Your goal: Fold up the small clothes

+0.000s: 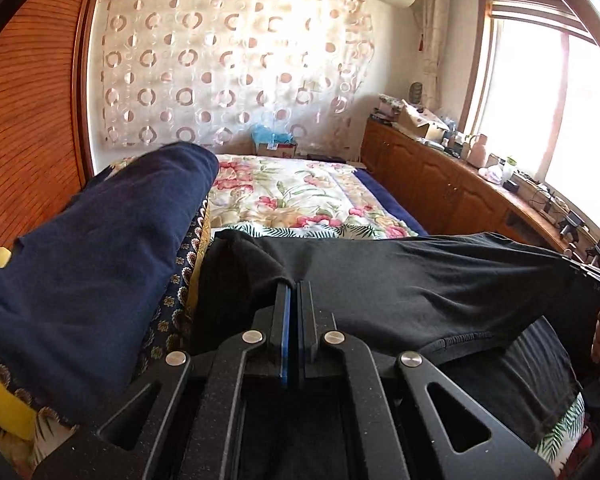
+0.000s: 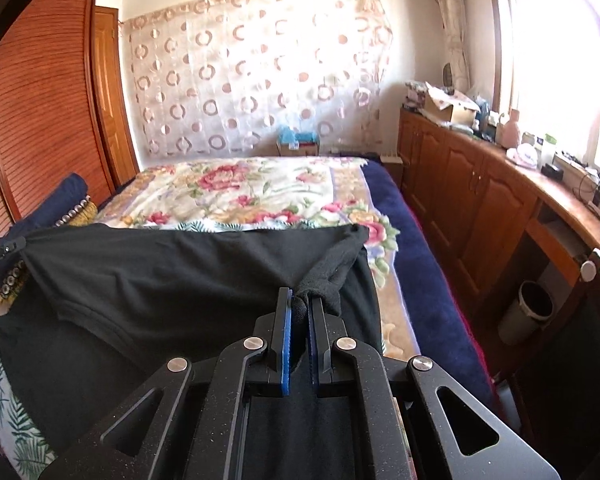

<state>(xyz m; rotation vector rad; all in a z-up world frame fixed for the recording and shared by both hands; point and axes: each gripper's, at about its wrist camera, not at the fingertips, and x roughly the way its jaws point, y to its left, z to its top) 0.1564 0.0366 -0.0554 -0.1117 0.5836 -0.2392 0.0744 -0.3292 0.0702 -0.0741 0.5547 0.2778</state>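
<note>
While I hold both arms out level over the bed [image 2: 400,216], my left claw [image 1: 294,286] is pinched tight on one corner of the black garment [image 1: 420,276], its blue pads pressed together with the cloth caught at their tips. My right claw [image 2: 300,300] grips the opposite corner, a bunched wad of black fabric wedged between its blue pads. Between the two claws the garment stretches taut as a wide band, lifted above the mattress, its stitched hem sagging below.

A cardboard box [image 2: 298,146] beyond the far end of the bed holds something blue. A pale bin [image 2: 528,312] stands on the floor under the wooden desk [image 2: 500,184], which carries an open carton, bottles and cables.

A floral quilt [image 2: 240,196] covers the bed over a navy blanket. Left of me, a navy cloth [image 1: 92,248] lies draped over a patterned yellow bundle. A circle-patterned curtain [image 1: 228,64] hangs on the far wall, slatted wooden doors [image 2: 40,112] stand left, and a bright window [image 1: 540,112] glares right.
</note>
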